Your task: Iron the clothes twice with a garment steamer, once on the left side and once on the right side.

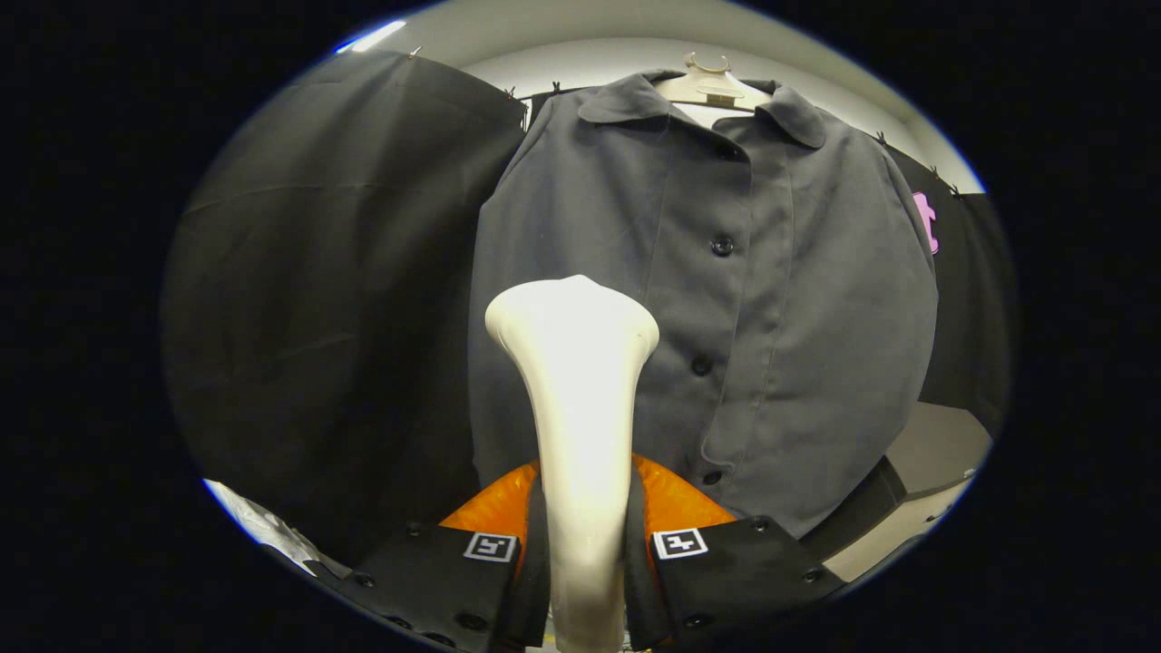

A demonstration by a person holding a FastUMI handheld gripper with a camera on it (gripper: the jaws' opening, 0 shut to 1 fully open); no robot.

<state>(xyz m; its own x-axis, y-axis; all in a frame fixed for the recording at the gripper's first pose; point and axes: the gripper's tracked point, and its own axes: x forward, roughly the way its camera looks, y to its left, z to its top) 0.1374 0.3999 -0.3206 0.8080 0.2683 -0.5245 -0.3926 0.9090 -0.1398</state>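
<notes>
Gripper view: claw (585, 553) is clenched on the garment steamer (578, 399), long axis pointing straight ahead, its wide head before the hanging grey shirt (726, 299) (buttoned, on a hanger (709, 83)).

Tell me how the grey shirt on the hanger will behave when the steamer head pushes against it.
The grey shirt looks like thin, floppy cloth, so it will probably give and billow rather than resist. It hangs from one hanger, so a push may swing or twist it. The gripper has its jaws shut on the steamer, whose head sits in front of the shirt; contact cannot be judged.
</notes>
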